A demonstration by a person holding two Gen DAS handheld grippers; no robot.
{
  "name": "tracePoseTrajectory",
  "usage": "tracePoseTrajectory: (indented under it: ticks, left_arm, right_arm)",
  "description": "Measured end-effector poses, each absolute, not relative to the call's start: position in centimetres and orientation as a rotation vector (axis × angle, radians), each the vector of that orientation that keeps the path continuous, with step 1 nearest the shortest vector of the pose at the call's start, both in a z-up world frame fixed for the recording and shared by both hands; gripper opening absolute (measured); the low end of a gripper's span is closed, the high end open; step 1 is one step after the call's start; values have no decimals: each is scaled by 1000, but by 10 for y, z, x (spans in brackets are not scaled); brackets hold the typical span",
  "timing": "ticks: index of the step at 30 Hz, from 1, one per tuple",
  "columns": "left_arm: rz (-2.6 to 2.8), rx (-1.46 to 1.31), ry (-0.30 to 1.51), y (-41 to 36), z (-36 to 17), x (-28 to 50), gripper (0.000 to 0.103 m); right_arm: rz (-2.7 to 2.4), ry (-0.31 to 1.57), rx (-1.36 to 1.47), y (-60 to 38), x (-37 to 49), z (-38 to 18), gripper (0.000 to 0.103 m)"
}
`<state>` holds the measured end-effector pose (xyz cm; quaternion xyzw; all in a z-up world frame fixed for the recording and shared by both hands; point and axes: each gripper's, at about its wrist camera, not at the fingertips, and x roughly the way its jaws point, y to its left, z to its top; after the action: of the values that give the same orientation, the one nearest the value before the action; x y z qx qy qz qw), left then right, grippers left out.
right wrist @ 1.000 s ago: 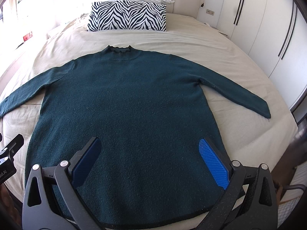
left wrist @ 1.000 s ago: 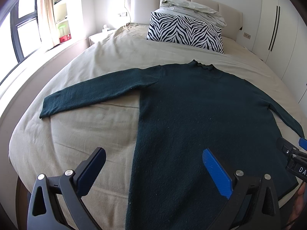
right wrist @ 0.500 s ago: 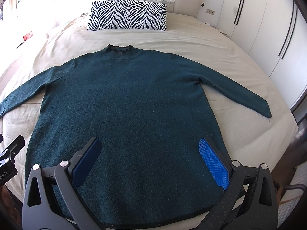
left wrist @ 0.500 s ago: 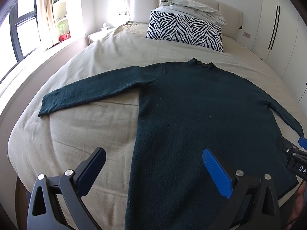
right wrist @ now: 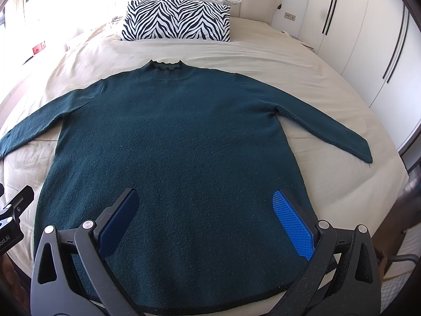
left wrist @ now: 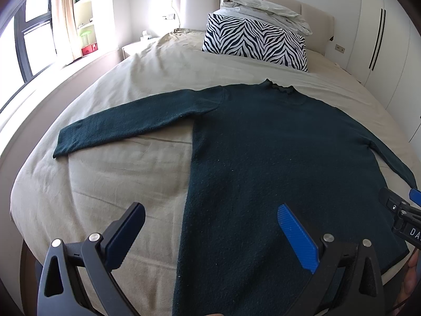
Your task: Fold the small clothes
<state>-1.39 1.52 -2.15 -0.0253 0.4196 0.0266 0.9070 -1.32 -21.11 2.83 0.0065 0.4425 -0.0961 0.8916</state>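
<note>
Hand-held gripper point(right wrist: 205, 221) hovers agape over sweater point(right wrist: 179, 142) on beige bed point(right wrist: 276, 52).

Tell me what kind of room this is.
A bedroom, almost certainly: the dark green sweater lies flat on a wide bed with a padded headboard, a zebra-print pillow sits at its head, and white wardrobe doors line one wall.
</note>
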Motion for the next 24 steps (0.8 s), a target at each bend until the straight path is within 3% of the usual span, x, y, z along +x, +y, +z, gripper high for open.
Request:
tracePoseTrajectory:
  ticks: [9,14,24]
  left_arm:
    - [55,-87,908,28,-32,-13,103]
    - [-13,-330,928,74,-41,-5,103]
    - [187,-404,760,174,-26,18,103]
  right_arm:
    - [-190,923,6,-209,-9,29,103]
    - [-99,896,69,-207,-6,32,103]
    - [31,764,125,-186,9,63,103]
